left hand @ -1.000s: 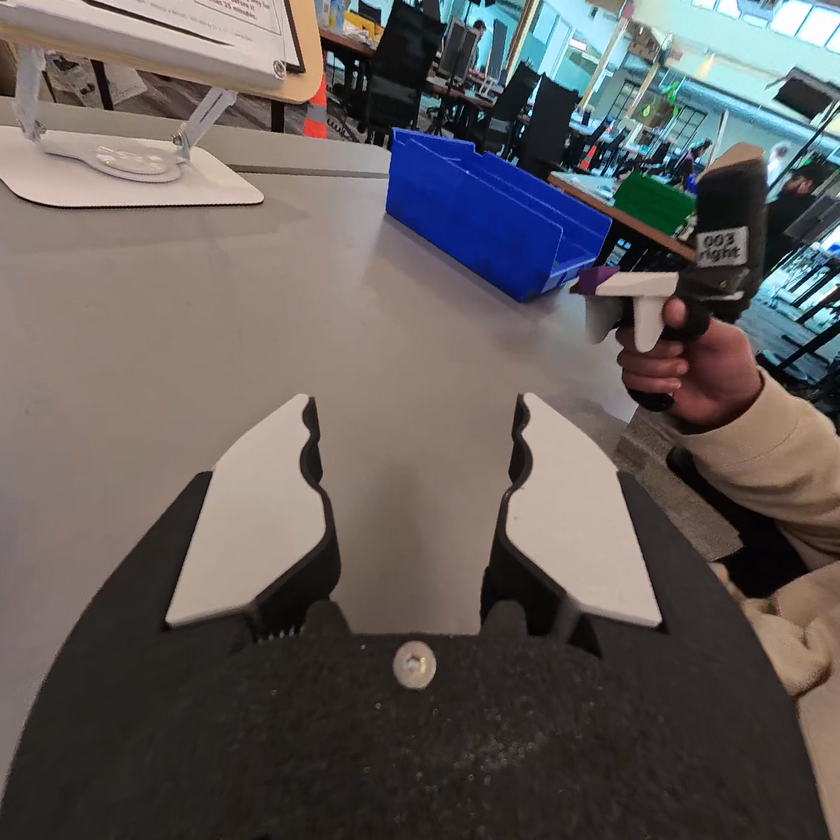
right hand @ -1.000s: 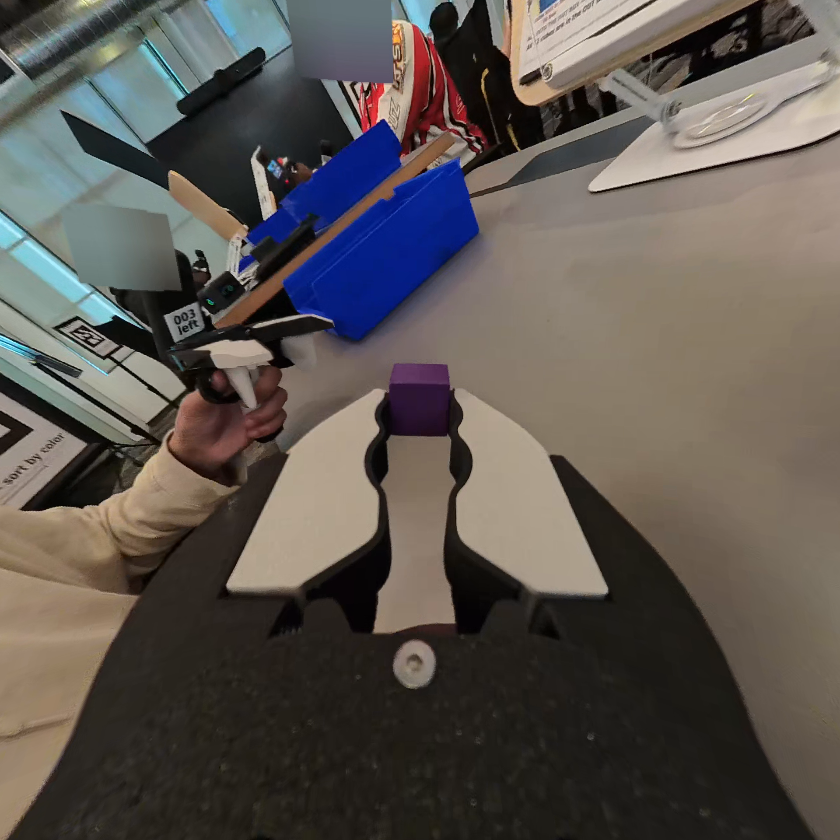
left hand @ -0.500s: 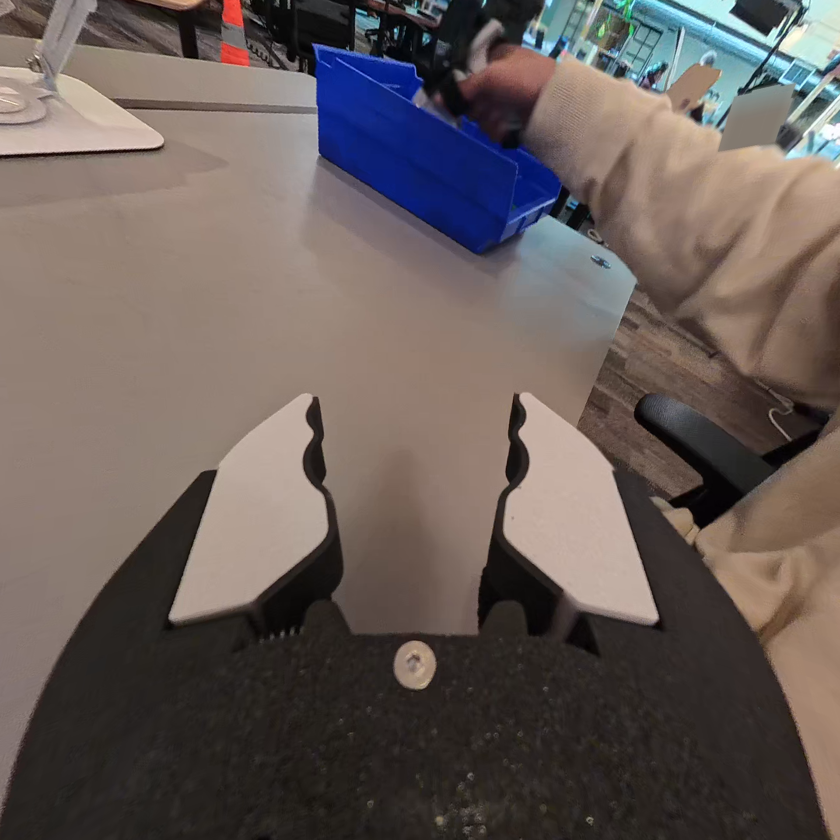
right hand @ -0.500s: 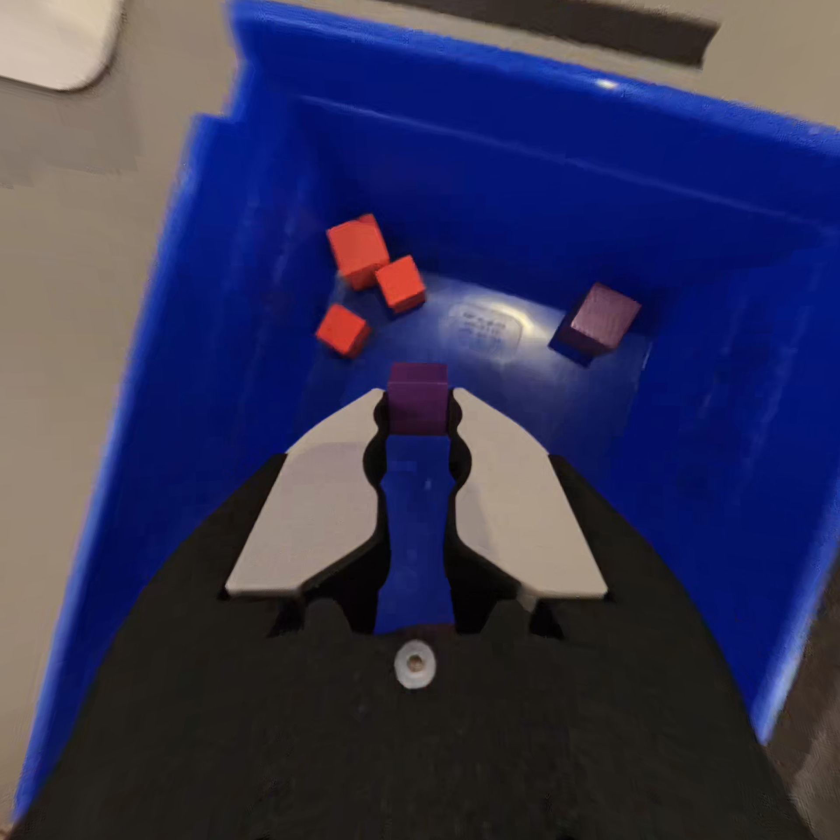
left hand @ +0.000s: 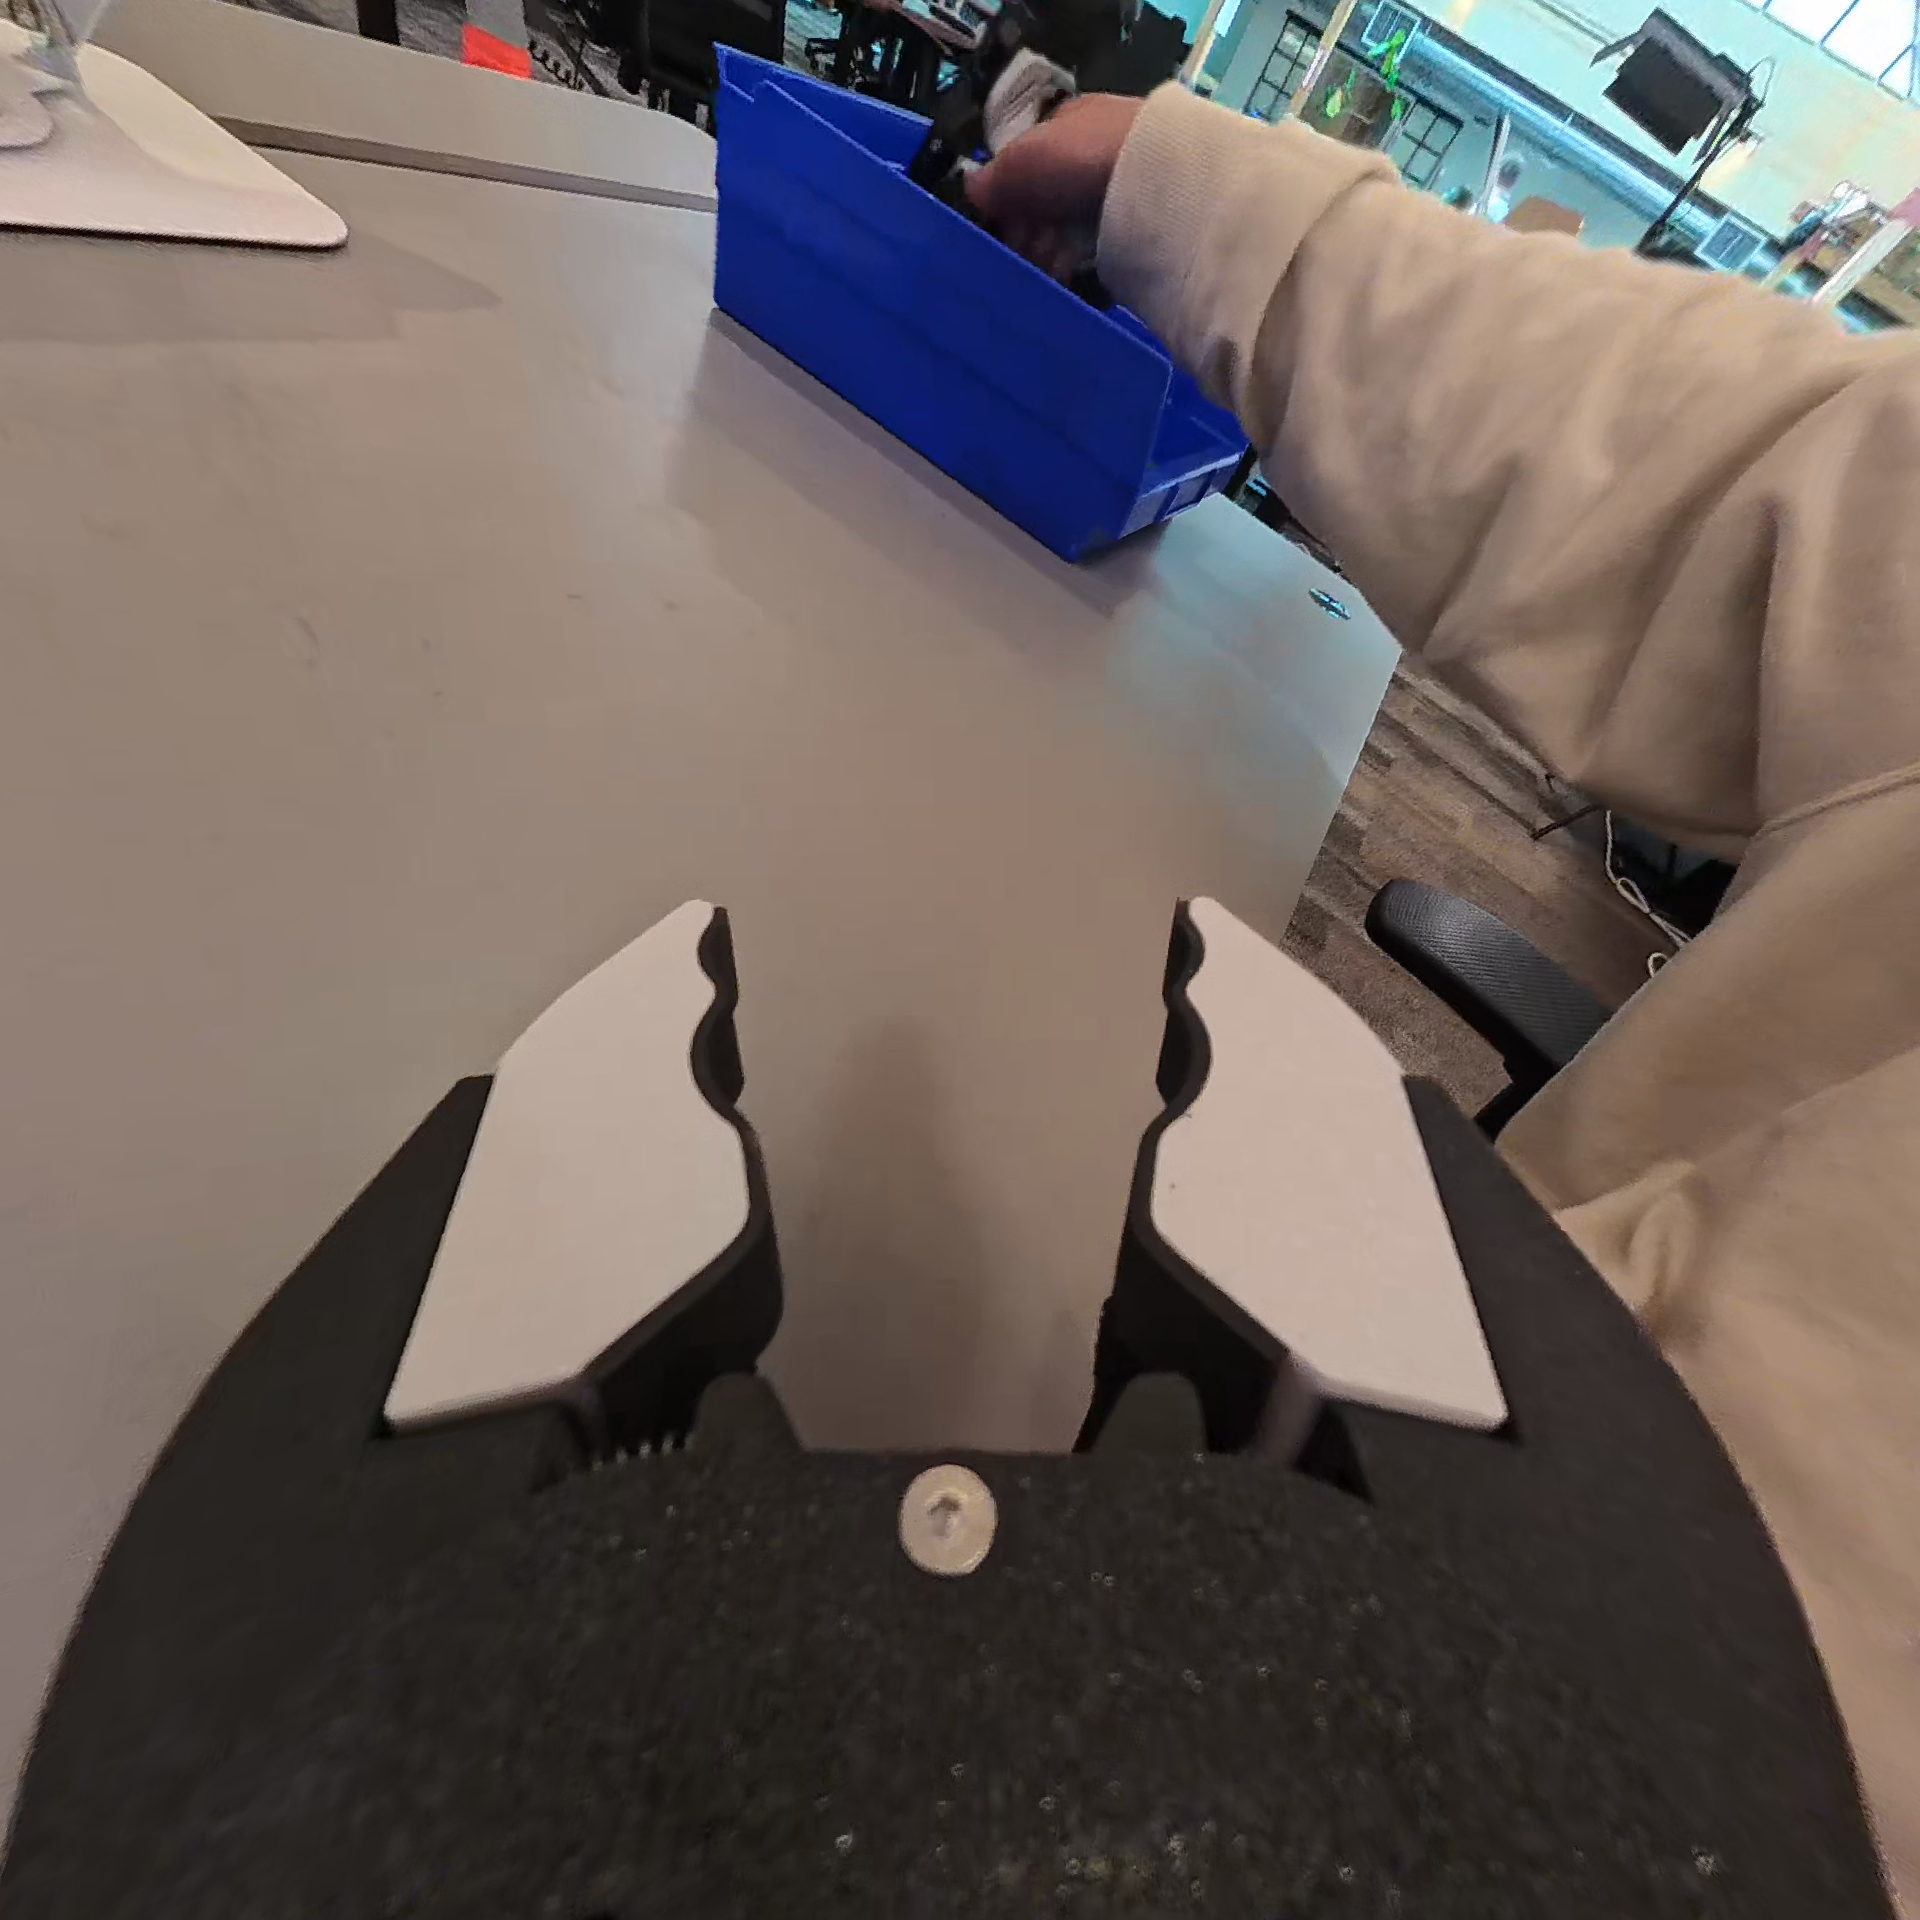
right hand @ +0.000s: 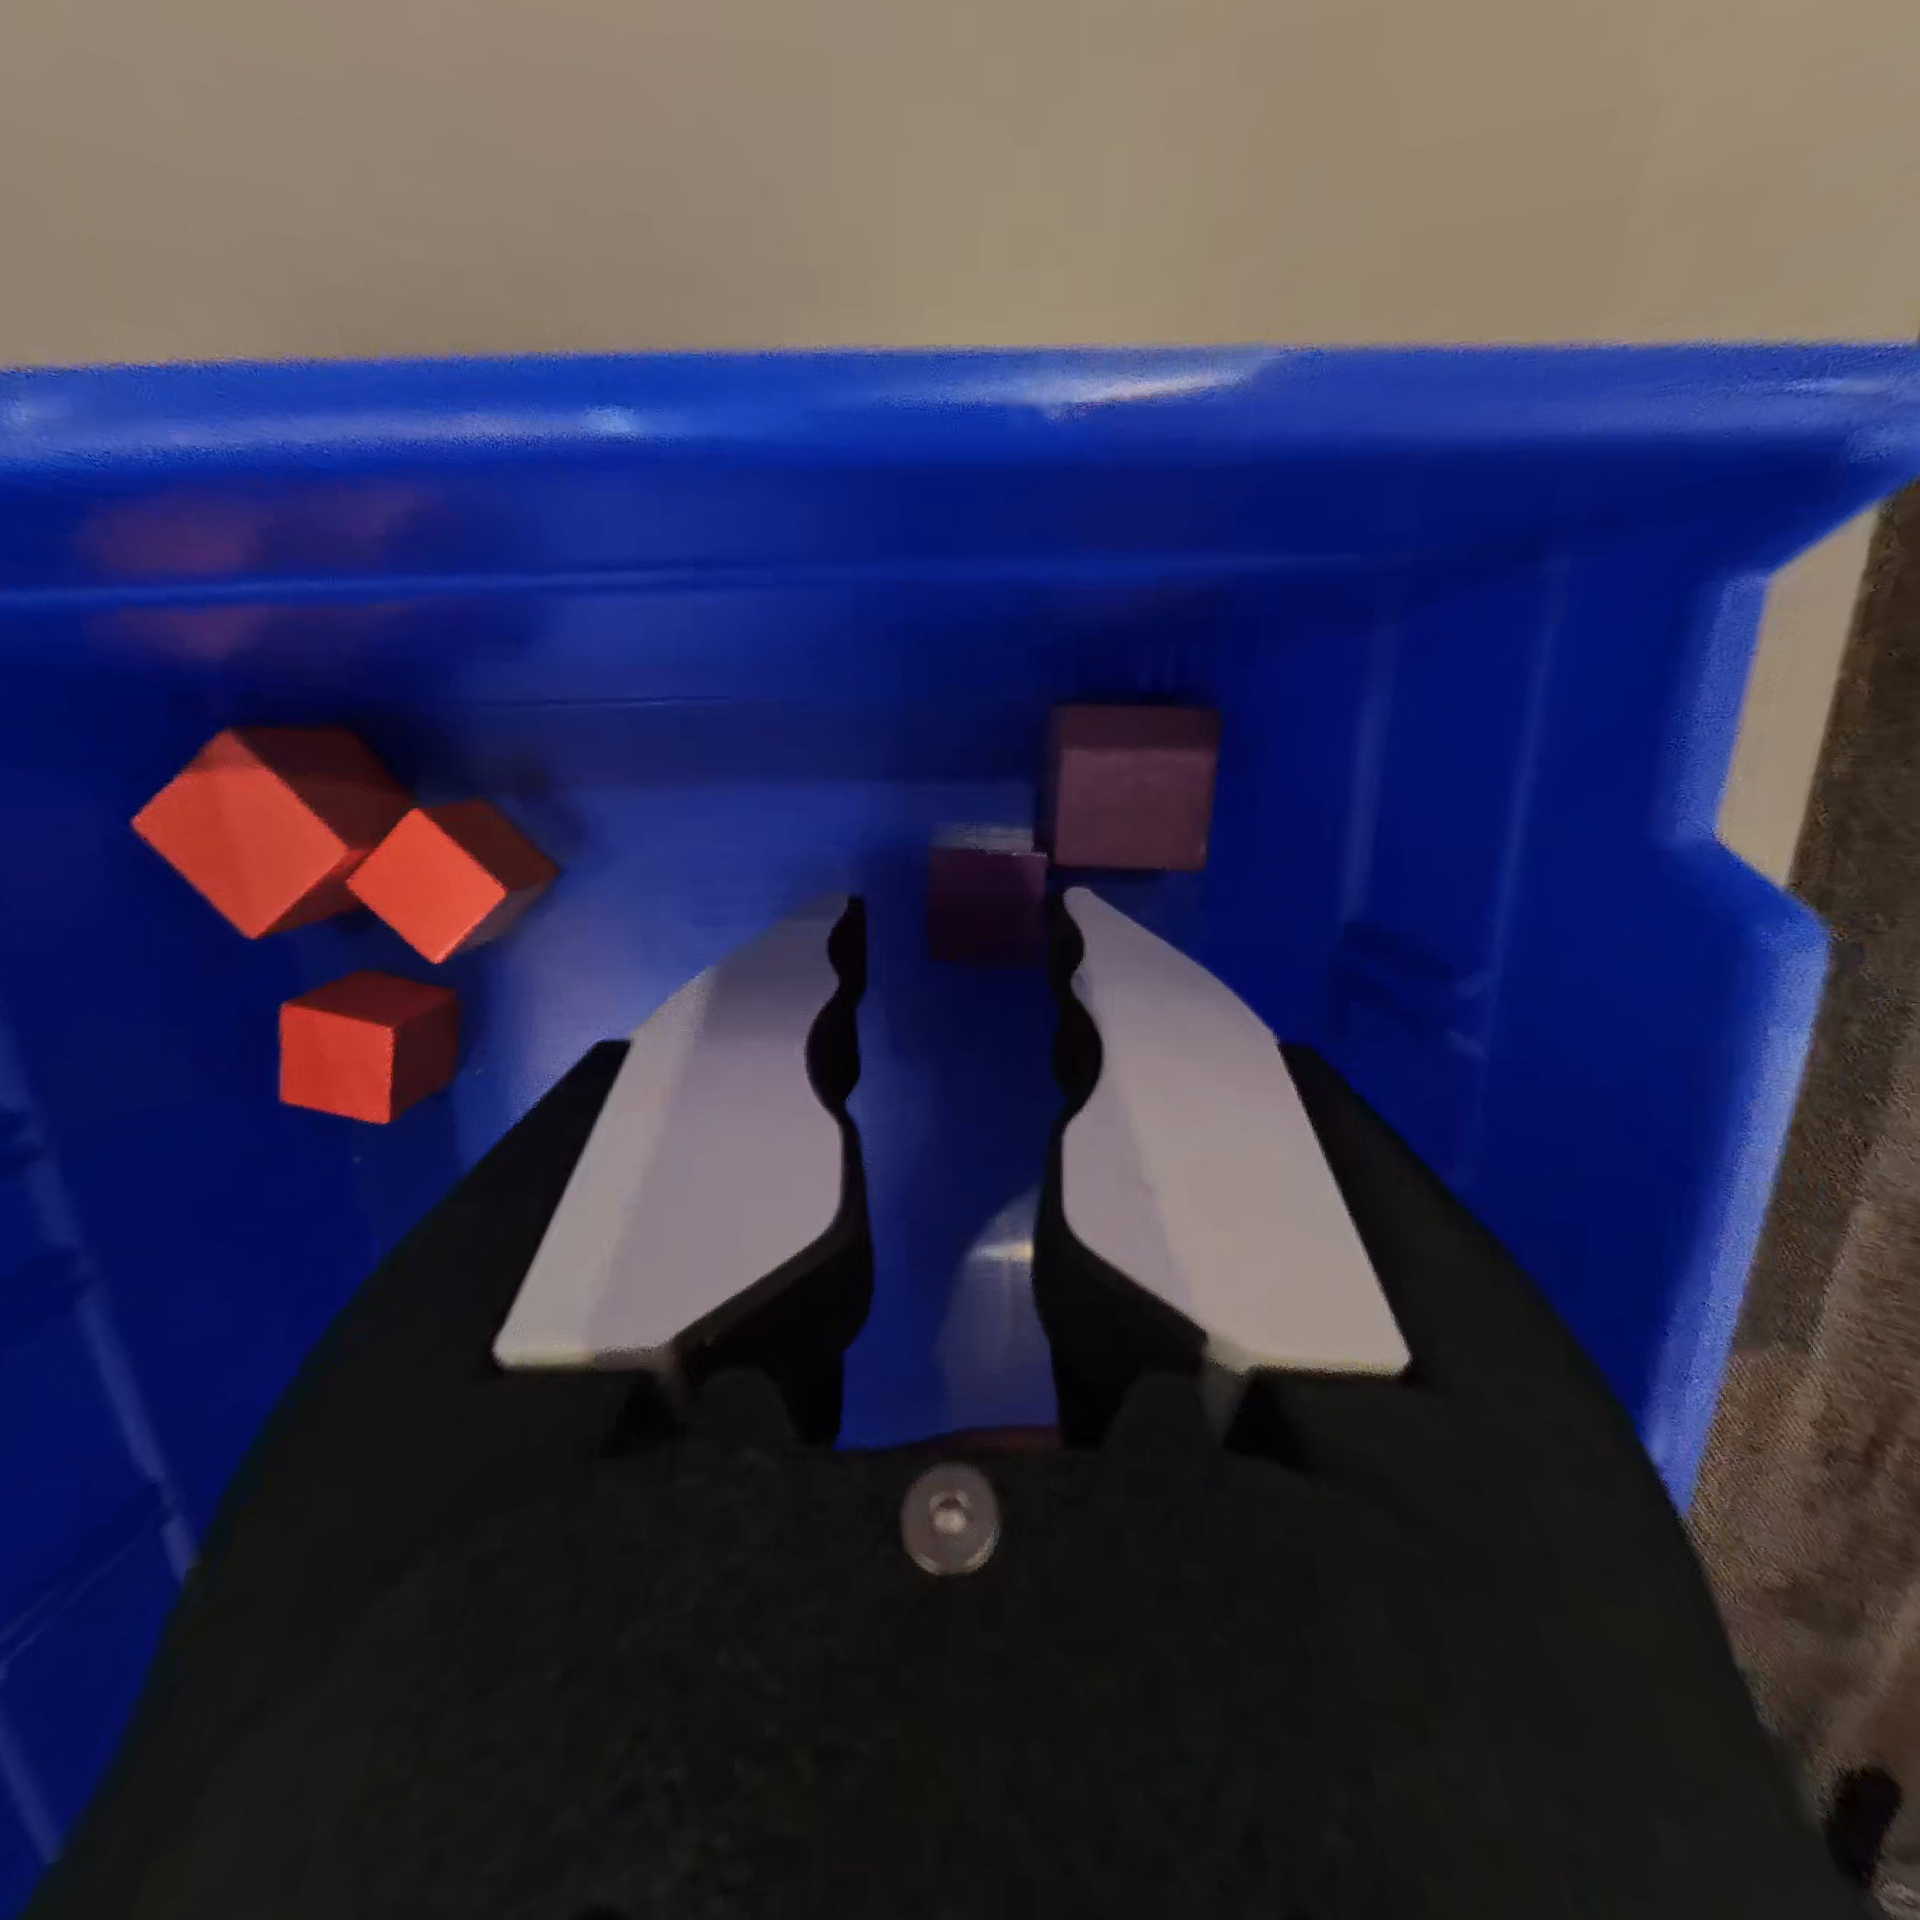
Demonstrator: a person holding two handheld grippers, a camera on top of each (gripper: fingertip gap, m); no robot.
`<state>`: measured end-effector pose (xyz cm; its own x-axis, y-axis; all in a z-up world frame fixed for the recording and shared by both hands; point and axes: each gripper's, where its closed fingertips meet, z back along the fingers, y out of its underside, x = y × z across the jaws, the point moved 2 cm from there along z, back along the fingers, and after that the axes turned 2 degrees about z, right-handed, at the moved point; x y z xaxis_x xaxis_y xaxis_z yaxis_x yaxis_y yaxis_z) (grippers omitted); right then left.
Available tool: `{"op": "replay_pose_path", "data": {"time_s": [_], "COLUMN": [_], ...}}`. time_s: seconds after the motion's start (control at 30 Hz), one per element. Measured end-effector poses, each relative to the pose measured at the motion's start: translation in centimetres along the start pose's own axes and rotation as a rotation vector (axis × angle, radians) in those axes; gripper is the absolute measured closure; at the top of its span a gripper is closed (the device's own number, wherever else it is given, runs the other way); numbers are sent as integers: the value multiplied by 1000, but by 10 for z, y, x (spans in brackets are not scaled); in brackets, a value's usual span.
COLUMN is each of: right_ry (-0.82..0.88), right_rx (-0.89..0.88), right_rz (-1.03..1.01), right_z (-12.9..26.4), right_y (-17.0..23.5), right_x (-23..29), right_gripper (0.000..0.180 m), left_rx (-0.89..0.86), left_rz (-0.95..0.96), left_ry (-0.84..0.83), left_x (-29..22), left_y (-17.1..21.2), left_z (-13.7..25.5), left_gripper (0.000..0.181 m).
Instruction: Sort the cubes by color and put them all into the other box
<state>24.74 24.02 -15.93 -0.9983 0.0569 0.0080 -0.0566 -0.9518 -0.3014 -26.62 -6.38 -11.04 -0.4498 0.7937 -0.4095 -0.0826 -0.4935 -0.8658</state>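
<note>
With our right gripper (right hand: 956, 914) spread open inside the blue box (right hand: 935, 457), the small purple cube (right hand: 985, 902) sits free beside the bigger purple cube (right hand: 1130, 784), apart from the red cubes (right hand: 343, 831). Risk: pulling out carelessly, our fingers (right hand: 1164, 1049) could knock purple into red. Left gripper (left hand: 951, 935) is open and empty over the table (left hand: 416, 623).

Blue box (right hand: 935, 499) — three red cubes (right hand: 364, 1044), two purple cubes (right hand: 1130, 784); grey table (left hand: 416, 623).

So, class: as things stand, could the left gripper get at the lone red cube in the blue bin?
Probably not directly. The left gripper is open over bare table, short of the blue bin, whose wall faces it. The person's sleeve spans the bin. The lone red cube lies uncovered inside.
</note>
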Motion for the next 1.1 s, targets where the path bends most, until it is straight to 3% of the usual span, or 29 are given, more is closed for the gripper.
{"op": "replay_pose_path", "data": {"time_s": [0.1,0.2,0.3,0.37,0.47,0.57,0.67,0.93,1.1], "right_ry": [-54,-226,-387,-584,-741,-705,-573,-714,-730], "right_rx": [-127,-455,-829,-973,-987,-1057,-1106,-1026,-1026], "right_rz": [22,123,254,312,351,416,495,405,371], "right_z": [33,115,200,222,199,177,173,167,172], "right_y": [-2,15,88,158,249,296,305,308,301], "right_x": [9,61,138,201,273,302,302,300,293], "right_gripper": [142,141,142,150,144,143,143,144,144], "left_rx": [-19,-39,-62,-51,-22,-11,-19,-10,-28], "left_rz": [1,-25,-92,-152,-222,-228,-223,-190,-223], "left_ry": [-14,-38,-115,-205,-349,-376,-350,-384,-476], "left_x": [1,0,3,12,27,30,28,35,58], "left_y": [-4,-8,-12,-12,-11,-9,-11,-15,-60], "left_z": [4,8,11,12,15,12,8,12,69], "left_gripper": [103,103,103,103,102,100,96,98,103]}}
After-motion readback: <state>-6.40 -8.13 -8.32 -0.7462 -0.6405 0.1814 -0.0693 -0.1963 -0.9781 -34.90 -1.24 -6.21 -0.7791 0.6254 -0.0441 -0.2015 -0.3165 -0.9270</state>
